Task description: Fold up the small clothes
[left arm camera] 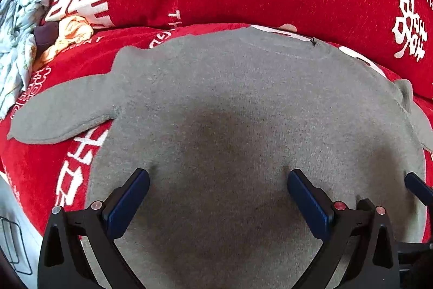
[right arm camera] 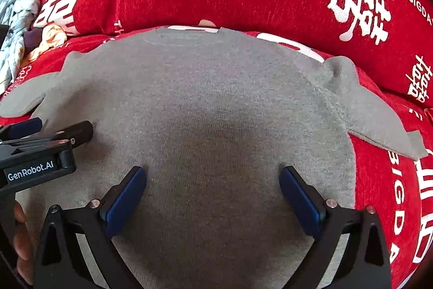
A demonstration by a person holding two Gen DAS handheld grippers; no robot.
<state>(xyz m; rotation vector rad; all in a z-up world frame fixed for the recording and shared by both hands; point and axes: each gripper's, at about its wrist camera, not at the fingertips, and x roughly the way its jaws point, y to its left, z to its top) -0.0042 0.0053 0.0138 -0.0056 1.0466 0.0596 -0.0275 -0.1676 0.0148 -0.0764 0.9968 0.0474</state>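
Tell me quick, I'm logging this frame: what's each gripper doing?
Left gripper: open, holding nothing, fingers spread over the grey sweater.
Right gripper: open, holding nothing, over the same sweater.

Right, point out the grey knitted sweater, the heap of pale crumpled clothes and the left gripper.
grey knitted sweater (left arm camera: 230,104): left wrist view, middle of its body.
heap of pale crumpled clothes (left arm camera: 19,39): left wrist view, the light blue-white fabric.
left gripper (left arm camera: 217,180): left wrist view, midway between its open fingertips.
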